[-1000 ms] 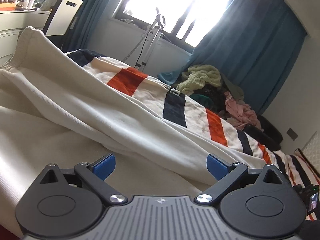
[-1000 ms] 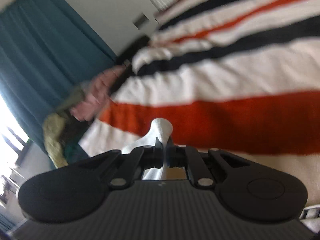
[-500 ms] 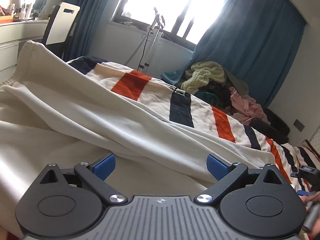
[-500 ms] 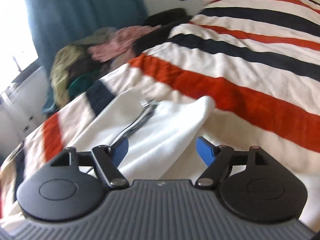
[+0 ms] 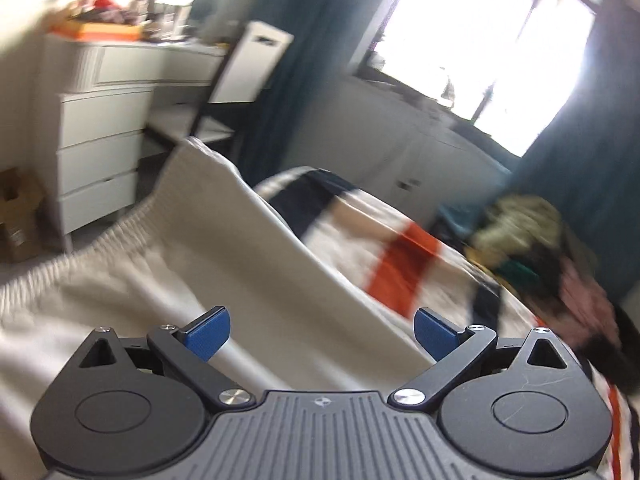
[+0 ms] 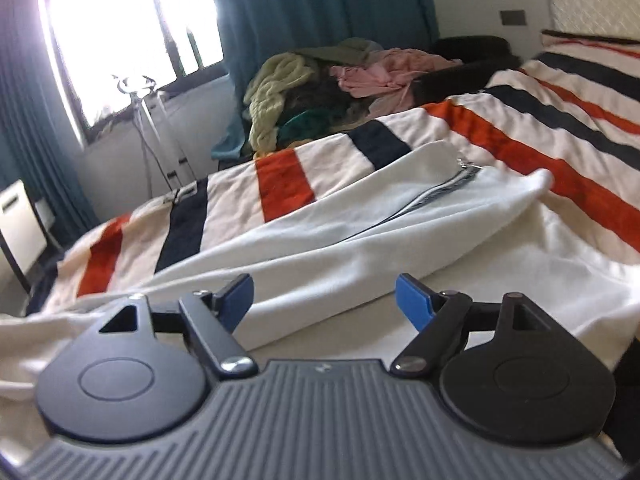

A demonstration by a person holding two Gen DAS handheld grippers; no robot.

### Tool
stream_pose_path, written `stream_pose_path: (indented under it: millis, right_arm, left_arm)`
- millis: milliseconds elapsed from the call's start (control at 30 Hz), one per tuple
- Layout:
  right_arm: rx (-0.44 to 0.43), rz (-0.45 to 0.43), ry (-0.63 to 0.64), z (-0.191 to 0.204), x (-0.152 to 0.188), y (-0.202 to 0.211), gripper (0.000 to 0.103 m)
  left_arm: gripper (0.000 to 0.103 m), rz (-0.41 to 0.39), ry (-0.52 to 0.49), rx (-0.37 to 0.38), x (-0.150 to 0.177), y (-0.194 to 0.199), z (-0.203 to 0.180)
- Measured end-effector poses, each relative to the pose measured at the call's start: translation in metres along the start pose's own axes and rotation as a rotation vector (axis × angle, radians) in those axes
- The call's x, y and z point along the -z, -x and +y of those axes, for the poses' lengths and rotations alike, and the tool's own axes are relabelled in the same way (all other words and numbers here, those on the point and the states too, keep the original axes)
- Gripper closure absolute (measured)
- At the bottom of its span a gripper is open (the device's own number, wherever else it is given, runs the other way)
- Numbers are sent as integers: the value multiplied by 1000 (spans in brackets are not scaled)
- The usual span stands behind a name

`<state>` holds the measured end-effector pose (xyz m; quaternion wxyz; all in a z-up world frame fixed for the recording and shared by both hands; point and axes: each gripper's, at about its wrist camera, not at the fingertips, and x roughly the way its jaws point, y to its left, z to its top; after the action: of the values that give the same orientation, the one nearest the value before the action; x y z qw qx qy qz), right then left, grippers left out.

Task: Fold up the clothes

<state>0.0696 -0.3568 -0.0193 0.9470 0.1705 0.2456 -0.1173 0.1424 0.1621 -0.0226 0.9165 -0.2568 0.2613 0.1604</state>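
cream trousers [image 6: 360, 232] lie along bed [image 6: 560, 128].

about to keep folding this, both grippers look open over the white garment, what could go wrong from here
The white garment lies bunched, so folding now may trap creases. Its zipper is exposed and could snag a finger of the right gripper. The left gripper hovers open above the ribbed hem, and its view is blurred, so a pinch there may miss.

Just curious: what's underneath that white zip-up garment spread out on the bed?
The white garment lies on a striped bedspread of cream, orange and navy bands, showing on its far side. What the cloth itself covers stays hidden.
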Motion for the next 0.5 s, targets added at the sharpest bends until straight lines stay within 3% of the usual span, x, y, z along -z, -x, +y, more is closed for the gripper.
stream_pose_path:
  millis: [133,233,267,400,433,500]
  right_arm:
    - [20,63,-53,2,2,-24,23]
    - [-10,111,-108,-1,3,-39,23]
    - [-15,117,-120,-2,4,-42,23]
    - [-32,133,-165,-6,6,-53,23]
    - [-36,137,-177,-7,6,-56,23]
    - [-48,143,-182,-8,7,-61,23]
  left_arm:
    - [17,78,120,-69,-38,-59,23]
    - [18,127,106,-175,-48,-105,25]
    - [27,152,110,-218,-51,-119,26]
    - [36,178,227,-314,-66,-150,36]
    - [41,185,231,-343,-69,-157,36]
    - [68,179,233,-397,-75,-166,34]
